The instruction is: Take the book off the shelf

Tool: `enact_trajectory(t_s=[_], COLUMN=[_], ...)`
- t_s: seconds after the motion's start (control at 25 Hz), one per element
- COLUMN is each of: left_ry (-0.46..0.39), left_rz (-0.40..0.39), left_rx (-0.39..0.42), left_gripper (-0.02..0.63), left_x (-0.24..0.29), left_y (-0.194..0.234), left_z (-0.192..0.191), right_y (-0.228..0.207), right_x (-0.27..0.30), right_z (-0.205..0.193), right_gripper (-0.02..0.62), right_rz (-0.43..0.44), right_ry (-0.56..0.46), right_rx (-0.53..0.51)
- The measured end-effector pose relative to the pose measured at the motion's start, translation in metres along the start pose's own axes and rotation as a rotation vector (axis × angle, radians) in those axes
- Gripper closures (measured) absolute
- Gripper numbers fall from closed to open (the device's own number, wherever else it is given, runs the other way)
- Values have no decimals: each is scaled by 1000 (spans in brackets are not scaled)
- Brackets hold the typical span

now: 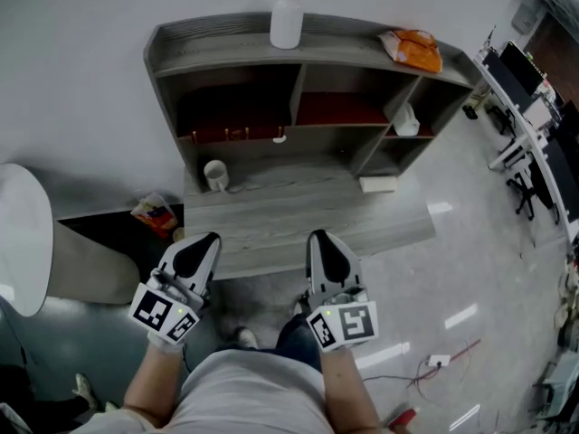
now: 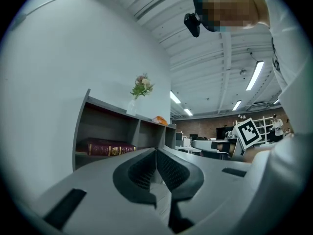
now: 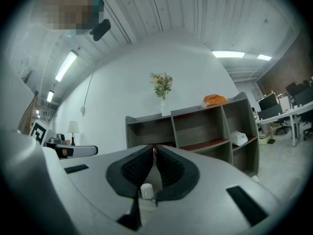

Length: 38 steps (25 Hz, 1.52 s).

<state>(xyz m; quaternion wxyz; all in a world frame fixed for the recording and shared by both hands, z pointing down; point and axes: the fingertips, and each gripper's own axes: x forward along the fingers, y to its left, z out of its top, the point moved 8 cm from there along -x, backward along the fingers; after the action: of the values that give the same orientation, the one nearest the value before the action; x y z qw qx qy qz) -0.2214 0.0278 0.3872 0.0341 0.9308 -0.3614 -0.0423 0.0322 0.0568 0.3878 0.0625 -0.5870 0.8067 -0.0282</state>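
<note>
The left gripper is pointing level toward the grey wooden shelf unit, with its jaws pressed together and nothing between them. To its right, the right gripper is likewise keeping its jaws together and empty. The dark red hardcover book with gold spine marks is lying flat in the shelf's upper left compartment, well apart from both grippers. A white vase of flowers is standing on the shelf top.

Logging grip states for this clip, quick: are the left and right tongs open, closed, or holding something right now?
Left tongs: closed, holding nothing.
Right tongs: closed, holding nothing.
</note>
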Motion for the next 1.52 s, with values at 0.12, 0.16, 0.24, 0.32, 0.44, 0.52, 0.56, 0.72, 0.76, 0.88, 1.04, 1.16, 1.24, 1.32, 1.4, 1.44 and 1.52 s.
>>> enact_trajectory(t_s=[0.12, 0.16, 0.24, 0.32, 0.44, 0.52, 0.56, 0.72, 0.76, 0.88, 1.04, 1.16, 1.24, 1.32, 1.4, 1.44, 1.52], left_ry=[14, 16, 10, -5, -20, -38, -52, -103, -117, -160, -161, -196, -232, -266, -289, -299, -323], left_rz=[37, 50, 76, 106, 165, 205, 225, 313, 333, 388, 447, 461, 463, 462, 467, 467, 454], left_rx=[3, 1, -6, -20, -50, -87, -110, -196, -223, -318, -357, -441, -516, -589, -660, -698, -768], left_gripper=[589, 589, 589, 589, 589, 589, 589, 589, 589, 589, 588, 586, 584, 573, 546, 523, 480], left_x=[22, 29, 44, 59, 79, 90, 95, 114, 118, 128, 142, 148, 150, 153, 155, 156, 157], left_y=[6, 7, 8, 10, 13, 14, 14, 13, 13, 12, 13, 21, 30, 41, 52, 58, 71], left_z=[-3, -3, -2, -1, 0, 1, 1, -3, -4, -11, -18, -22, -24, -26, -29, -32, -36], right_y=[-20, -28, -44, -60, -81, -92, -97, -116, -120, -131, -141, -144, -145, -145, -145, -143, -139], right_x=[19, 26, 40, 55, 76, 87, 92, 108, 111, 118, 128, 135, 137, 138, 140, 141, 143], right_z=[-3, -3, -4, -4, 0, 3, 4, 9, 11, 12, 6, 0, -4, -6, -7, -8, -9], right_gripper=[565, 565, 565, 565, 565, 565, 565, 565, 565, 565, 565, 565, 565, 565, 565, 565, 565], right_rz=[31, 42, 67, 97, 152, 195, 216, 305, 328, 388, 443, 455, 456, 449, 435, 425, 404], right_ry=[8, 12, 16, 18, 15, 17, 19, 26, 28, 36, 59, 84, 98, 106, 109, 110, 112], right_rx=[21, 26, 42, 58, 73, 83, 87, 93, 95, 110, 137, 151, 157, 164, 166, 162, 150])
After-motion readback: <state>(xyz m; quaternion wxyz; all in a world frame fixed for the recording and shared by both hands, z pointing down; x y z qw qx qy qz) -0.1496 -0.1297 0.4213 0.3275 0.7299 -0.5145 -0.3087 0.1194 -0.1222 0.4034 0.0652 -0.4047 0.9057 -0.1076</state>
